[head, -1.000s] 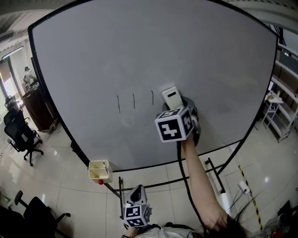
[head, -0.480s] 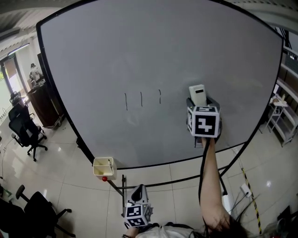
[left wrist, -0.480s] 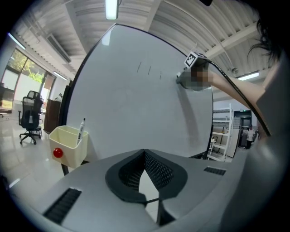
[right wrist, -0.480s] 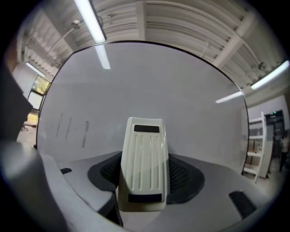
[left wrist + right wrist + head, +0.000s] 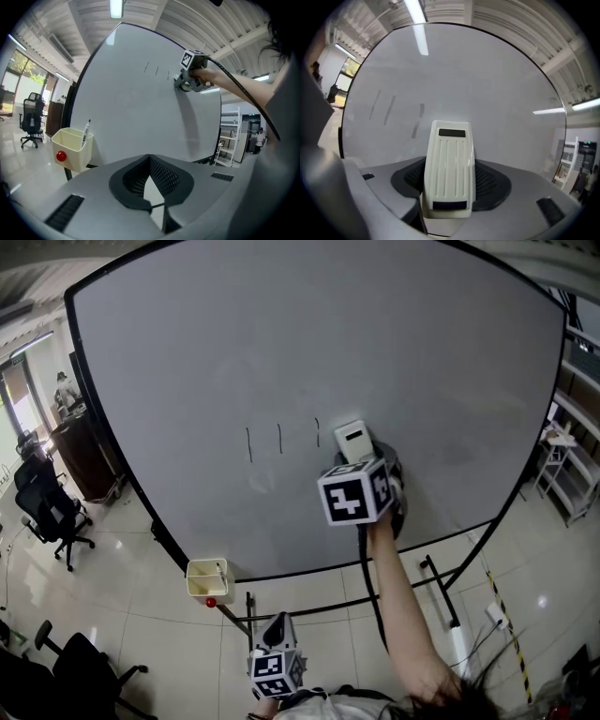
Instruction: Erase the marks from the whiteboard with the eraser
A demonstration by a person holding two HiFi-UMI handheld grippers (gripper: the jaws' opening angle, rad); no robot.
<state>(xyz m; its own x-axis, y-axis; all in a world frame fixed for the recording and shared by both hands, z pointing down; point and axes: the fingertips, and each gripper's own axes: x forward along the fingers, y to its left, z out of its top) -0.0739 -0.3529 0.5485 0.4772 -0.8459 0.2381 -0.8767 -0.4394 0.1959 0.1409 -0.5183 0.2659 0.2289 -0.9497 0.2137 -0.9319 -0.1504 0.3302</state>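
The whiteboard [image 5: 187, 343] stands upright ahead of me, with three short vertical black marks [image 5: 279, 438] near its middle. My right gripper [image 5: 362, 461] is shut on the cream eraser [image 5: 353, 441], which lies against the board just right of the rightmost mark. In the right gripper view the ribbed eraser [image 5: 449, 168] sits between the jaws of that gripper [image 5: 450, 182], and the marks [image 5: 389, 110] lie up to its left. My left gripper [image 5: 275, 664] hangs low near my body, away from the board. Its jaws [image 5: 149, 161] are shut on nothing. The left gripper view also shows the marks [image 5: 157, 71].
A cream marker cup [image 5: 204, 579] with a red magnet and a pen hangs at the board's lower edge; it also shows in the left gripper view [image 5: 71, 147]. Black office chairs [image 5: 42, 512] stand at the left. Shelving [image 5: 572, 474] stands at the right, and the board's stand legs [image 5: 441, 592] are below.
My right gripper swept the eraser to the right across the board, then back left to just beside the rightmost mark. The three marks remain. The left gripper has not moved.
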